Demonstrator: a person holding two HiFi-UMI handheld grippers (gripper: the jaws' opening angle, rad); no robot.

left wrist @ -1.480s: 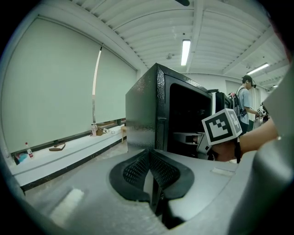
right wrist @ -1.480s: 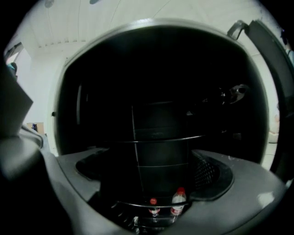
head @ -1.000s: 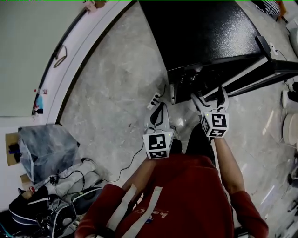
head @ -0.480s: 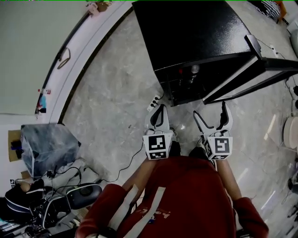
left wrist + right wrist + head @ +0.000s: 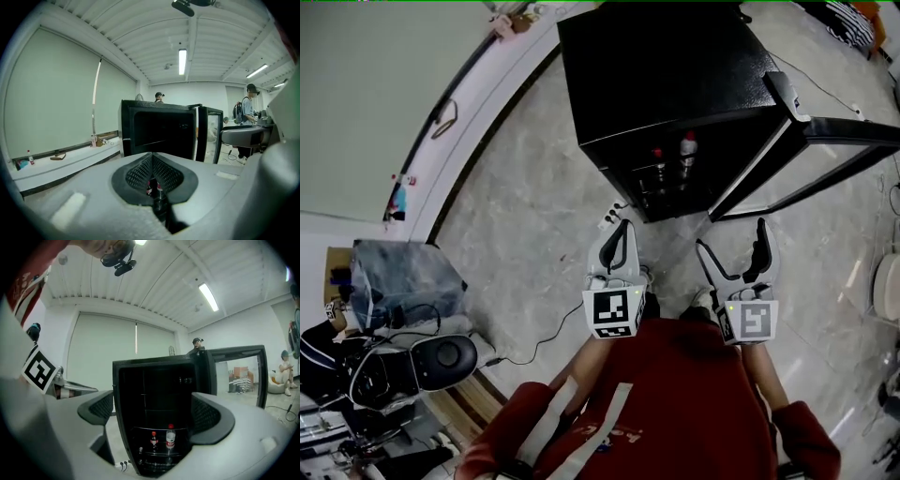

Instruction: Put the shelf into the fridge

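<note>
A black fridge (image 5: 675, 84) stands on the grey floor ahead, its glass door (image 5: 806, 159) swung open to the right. Two bottles (image 5: 686, 148) stand low inside; the right gripper view shows them (image 5: 170, 436) on a clear shelf. My left gripper (image 5: 623, 227) hangs in front of the fridge with its jaws shut and nothing between them (image 5: 152, 161). My right gripper (image 5: 730, 236) is beside it, open and empty, and the fridge opening (image 5: 159, 380) shows between its pads (image 5: 208, 416). Neither gripper touches the fridge.
A power strip (image 5: 611, 214) with a cable lies on the floor at the fridge's front left corner. A white ledge (image 5: 487, 103) runs along the wall at left. A grey bag (image 5: 394, 281) and gear clutter the lower left. A person (image 5: 247, 112) stands behind the door.
Both grippers have drawn back from the fridge towards my body. The right gripper has left the door's edge, and the door now stands wider open, showing the bottles.
</note>
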